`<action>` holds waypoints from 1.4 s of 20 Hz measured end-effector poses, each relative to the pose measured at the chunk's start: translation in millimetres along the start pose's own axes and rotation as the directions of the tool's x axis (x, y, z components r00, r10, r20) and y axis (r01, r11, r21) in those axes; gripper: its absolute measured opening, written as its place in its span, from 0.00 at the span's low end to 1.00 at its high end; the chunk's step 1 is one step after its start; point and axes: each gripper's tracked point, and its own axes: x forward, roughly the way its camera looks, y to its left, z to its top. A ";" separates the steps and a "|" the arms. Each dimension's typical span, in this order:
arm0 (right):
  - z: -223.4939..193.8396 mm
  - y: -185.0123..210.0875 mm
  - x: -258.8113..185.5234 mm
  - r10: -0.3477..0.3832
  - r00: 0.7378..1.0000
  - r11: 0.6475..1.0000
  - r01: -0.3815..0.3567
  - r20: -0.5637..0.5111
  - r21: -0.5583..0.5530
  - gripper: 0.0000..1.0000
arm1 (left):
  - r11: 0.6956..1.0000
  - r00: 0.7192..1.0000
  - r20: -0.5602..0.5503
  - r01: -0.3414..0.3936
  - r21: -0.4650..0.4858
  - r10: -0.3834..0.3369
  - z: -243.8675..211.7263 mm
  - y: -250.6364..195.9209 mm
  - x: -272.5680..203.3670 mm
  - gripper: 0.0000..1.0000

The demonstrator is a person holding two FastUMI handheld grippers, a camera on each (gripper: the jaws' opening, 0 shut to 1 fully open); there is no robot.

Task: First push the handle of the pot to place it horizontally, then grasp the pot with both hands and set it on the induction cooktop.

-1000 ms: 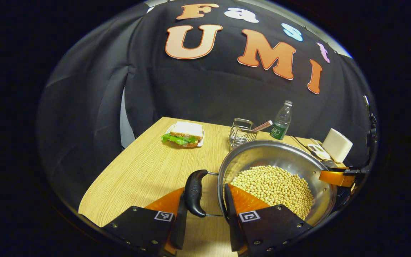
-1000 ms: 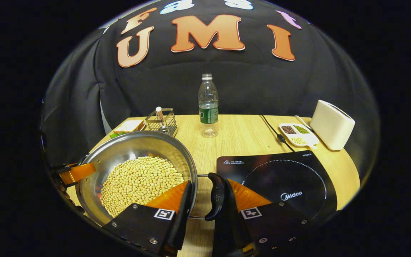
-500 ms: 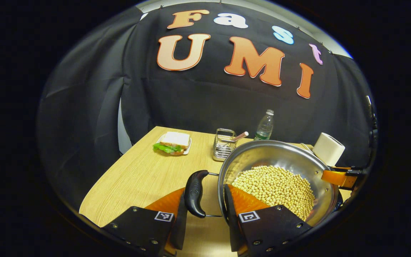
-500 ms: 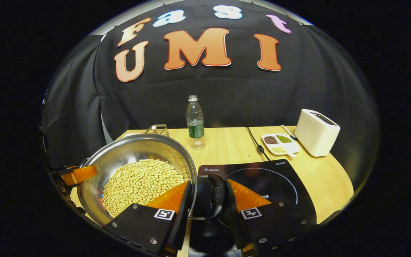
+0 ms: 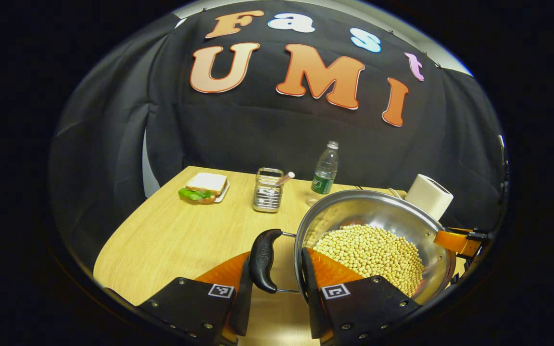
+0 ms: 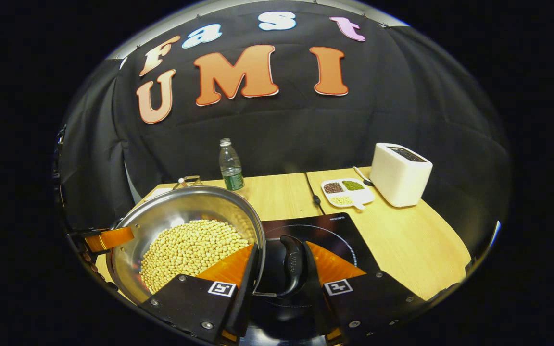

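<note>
The steel pot (image 5: 368,211) holds soybeans (image 5: 368,254) and hangs above the wooden table. My left gripper (image 5: 274,293) is shut on its black left handle (image 5: 263,259), one finger outside the handle and one over the pot's rim. In the right gripper view, my right gripper (image 6: 279,288) is shut the same way on the other black handle (image 6: 291,269) of the pot (image 6: 181,206). That handle hangs over the black induction cooktop (image 6: 325,230). Each view shows the other gripper at the pot's far side.
A sandwich on a plate (image 5: 203,187), a wire holder (image 5: 268,196) and a water bottle (image 5: 324,173) stand at the back of the table. A white toaster (image 6: 399,173), a divided dish of grains (image 6: 346,191) and the power cord (image 6: 313,194) lie behind the cooktop.
Both grippers have carried the pot to the right. Its right handle, beside the cooktop a second ago, now hangs over the cooktop's surface. The grips have not changed.
</note>
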 end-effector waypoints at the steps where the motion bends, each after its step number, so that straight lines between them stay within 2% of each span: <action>1: -1.0 -9.4 -0.8 -0.009 1.000 1.000 0.009 -0.001 0.006 0.53 | 1.000 1.000 -0.006 0.007 0.006 -0.007 -1.2 -9.8 1.5 0.51; 4: -3.9 -38.6 -3.3 -0.033 0.999 0.999 0.033 -0.004 0.028 0.53 | 0.999 0.999 -0.022 0.029 0.026 -0.028 -5.5 -38.0 6.5 0.51; 5: -5.1 -47.7 -3.5 -0.040 0.999 0.999 0.040 -0.006 0.037 0.48 | 0.999 0.999 -0.027 0.036 0.034 -0.035 -5.9 -46.9 7.6 0.51; 6: -6.6 -57.4 -3.6 -0.047 0.999 0.998 0.047 -0.008 0.044 0.53 | 0.998 0.999 -0.032 0.042 0.047 -0.041 -7.9 -57.5 9.3 0.51; 7: -8.1 -66.5 -4.0 -0.053 0.999 0.997 0.054 -0.010 0.053 0.48 | 0.997 0.998 -0.035 0.048 0.059 -0.046 -9.2 -66.4 11.3 0.52; 8: -9.8 -76.0 -3.6 -0.059 0.998 0.996 0.060 -0.014 0.061 0.53 | 0.996 0.998 -0.039 0.053 0.070 -0.050 -10.3 -75.2 13.2 0.51; 14: -24.9 -122.9 1.3 -0.085 0.995 0.990 0.090 -0.048 0.105 0.53 | 0.991 0.994 -0.083 0.079 0.104 -0.070 -25.9 -120.4 28.9 0.51; 15: -27.4 -128.4 3.7 -0.089 0.994 0.990 0.094 -0.057 0.109 0.53 | 0.991 0.993 -0.096 0.080 0.112 -0.069 -29.6 -125.8 30.5 0.51; 16: -29.2 -133.9 5.0 -0.091 0.994 0.989 0.098 -0.063 0.113 0.48 | 0.990 0.992 -0.106 0.082 0.115 -0.070 -32.9 -130.7 35.0 0.51; 17: -29.2 -138.9 7.2 -0.094 0.994 0.988 0.101 -0.064 0.120 0.53 | 0.989 0.992 -0.108 0.085 0.123 -0.072 -33.8 -135.8 38.0 0.51; 24: -24.9 -153.8 12.2 -0.085 0.995 0.985 0.092 -0.055 0.144 0.53 | 0.988 0.988 -0.134 0.089 0.122 -0.073 -40.9 -150.1 45.8 0.53; 25: -23.3 -152.8 13.2 -0.079 0.996 0.986 0.085 -0.052 0.143 0.53 | 0.985 0.992 -0.111 0.081 0.155 -0.064 -33.8 -148.5 42.4 0.53; 26: -22.5 -152.6 13.2 -0.075 0.996 0.986 0.082 -0.052 0.143 0.54 | 0.977 0.997 -0.052 0.067 0.202 -0.058 -15.7 -149.9 38.8 0.58; 28: -7.6 -156.4 9.1 -0.094 0.996 0.985 0.094 -0.008 0.146 0.60 | 0.955 0.993 0.103 0.028 0.295 -0.062 30.2 -153.1 21.1 0.55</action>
